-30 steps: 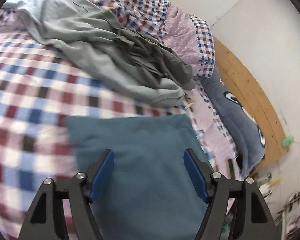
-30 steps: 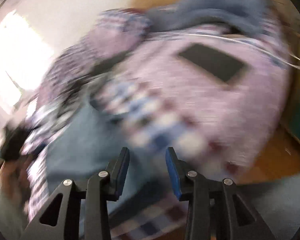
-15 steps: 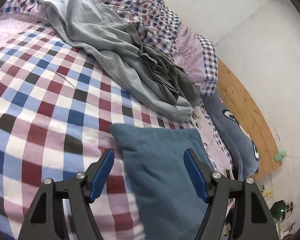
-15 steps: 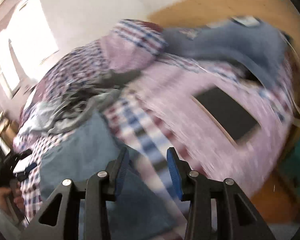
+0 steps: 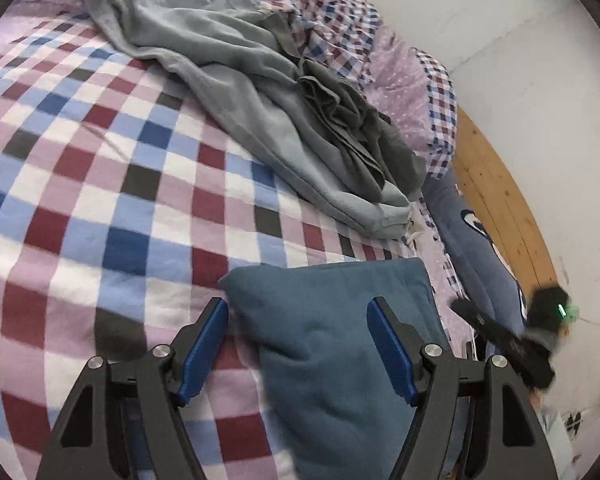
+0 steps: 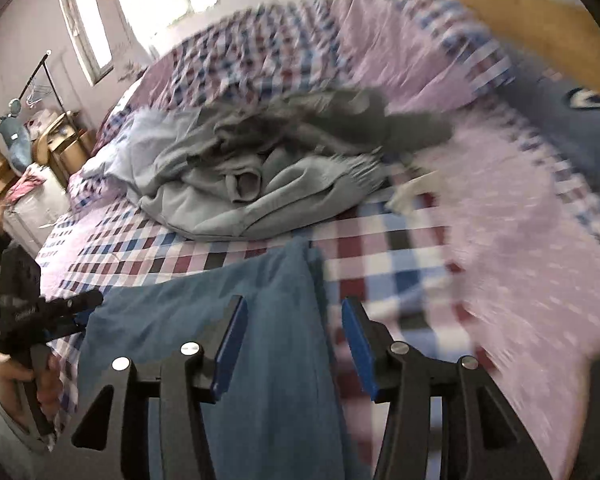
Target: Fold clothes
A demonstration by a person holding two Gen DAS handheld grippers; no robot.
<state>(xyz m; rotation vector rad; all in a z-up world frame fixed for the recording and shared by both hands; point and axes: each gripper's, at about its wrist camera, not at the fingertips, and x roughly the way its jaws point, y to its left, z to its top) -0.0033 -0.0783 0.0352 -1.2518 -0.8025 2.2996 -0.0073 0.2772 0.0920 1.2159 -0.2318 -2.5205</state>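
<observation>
Both spread and empty, the left hand-held gripper (image 5: 298,342) and right hand-held gripper (image 6: 294,342) hover above a folded teal garment (image 5: 340,344) on the checked bed (image 5: 100,184), grey clothes (image 5: 268,104) heaped beyond.

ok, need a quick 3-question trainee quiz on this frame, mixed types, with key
1. True or false: the left hand-held gripper is shut on the blue garment.
2. What lies nearest the wooden headboard? A) grey garment pile B) dark blue pillow C) blue garment
3. Fill in: the grey garment pile lies on the ____ bedspread.

Key:
1. False. Both the left and the right hand-held gripper are open, holding nothing.
2. B
3. checked
</observation>
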